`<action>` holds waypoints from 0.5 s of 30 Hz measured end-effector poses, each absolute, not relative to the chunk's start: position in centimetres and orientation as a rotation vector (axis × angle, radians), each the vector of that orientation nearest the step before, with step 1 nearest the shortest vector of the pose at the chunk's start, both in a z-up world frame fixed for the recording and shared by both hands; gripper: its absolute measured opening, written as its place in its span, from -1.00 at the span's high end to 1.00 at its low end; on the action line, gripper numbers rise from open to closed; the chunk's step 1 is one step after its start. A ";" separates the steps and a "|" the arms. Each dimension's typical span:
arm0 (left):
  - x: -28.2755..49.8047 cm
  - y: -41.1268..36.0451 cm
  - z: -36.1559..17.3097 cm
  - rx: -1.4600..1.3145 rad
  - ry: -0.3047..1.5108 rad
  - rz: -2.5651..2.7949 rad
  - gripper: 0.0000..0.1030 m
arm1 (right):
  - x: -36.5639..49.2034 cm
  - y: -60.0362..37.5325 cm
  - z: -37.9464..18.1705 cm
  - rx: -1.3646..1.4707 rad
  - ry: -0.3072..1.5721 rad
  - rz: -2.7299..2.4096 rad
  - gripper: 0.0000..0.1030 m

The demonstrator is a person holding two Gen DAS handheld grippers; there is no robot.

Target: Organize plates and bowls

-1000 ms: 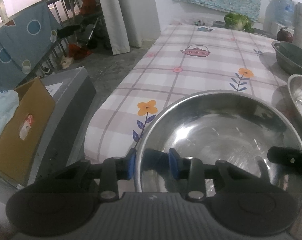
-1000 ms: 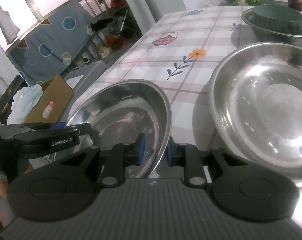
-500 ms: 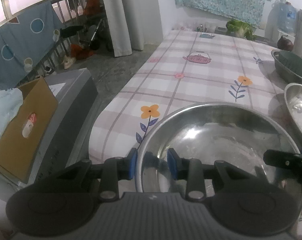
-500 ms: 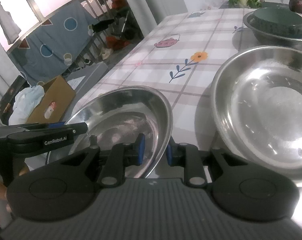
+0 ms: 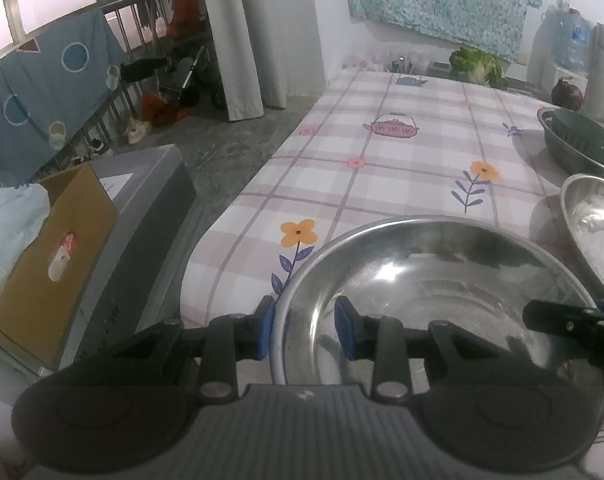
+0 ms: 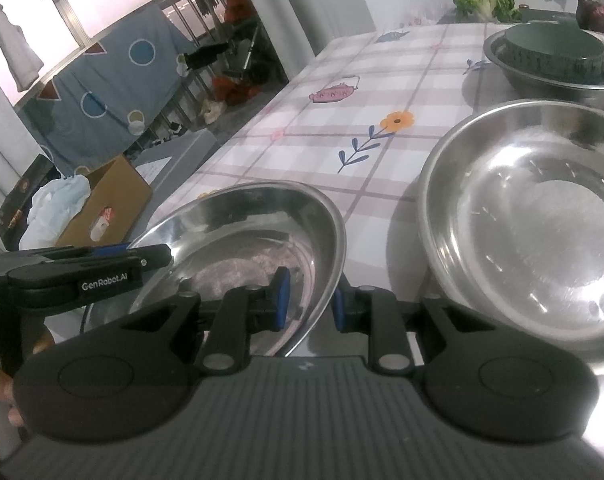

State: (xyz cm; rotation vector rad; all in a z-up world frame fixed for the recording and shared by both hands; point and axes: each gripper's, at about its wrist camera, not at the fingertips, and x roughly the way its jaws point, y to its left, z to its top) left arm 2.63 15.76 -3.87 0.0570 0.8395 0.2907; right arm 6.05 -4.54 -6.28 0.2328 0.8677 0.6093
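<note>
Left gripper [image 5: 303, 330] and right gripper [image 6: 307, 300] jaws each clamp opposite rims of the shiny round steel bowl [image 5: 441, 300].

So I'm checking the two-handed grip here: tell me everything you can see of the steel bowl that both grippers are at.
The steel bowl is round, shallow and shiny, with a rolled rim and a dull, scuffed, empty inside. It sits tilted near the table's near-left corner, over the checked flowered tablecloth. The left gripper straddles its left rim, the right gripper its right rim, one blue-padded finger inside and one outside each. A larger steel bowl lies beside it, apart.
</note>
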 end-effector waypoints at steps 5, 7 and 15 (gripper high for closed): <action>2.5 15.8 -3.5 0.056 0.833 0.291 0.34 | 6.0 -4.6 -6.1 0.234 0.862 0.610 0.59; 2.5 15.8 -3.4 0.056 0.829 0.292 0.34 | 6.0 -4.6 -6.0 0.234 0.859 0.611 0.59; 2.2 15.6 -2.7 0.056 0.812 0.292 0.34 | 6.0 -4.8 -5.8 0.237 0.844 0.615 0.58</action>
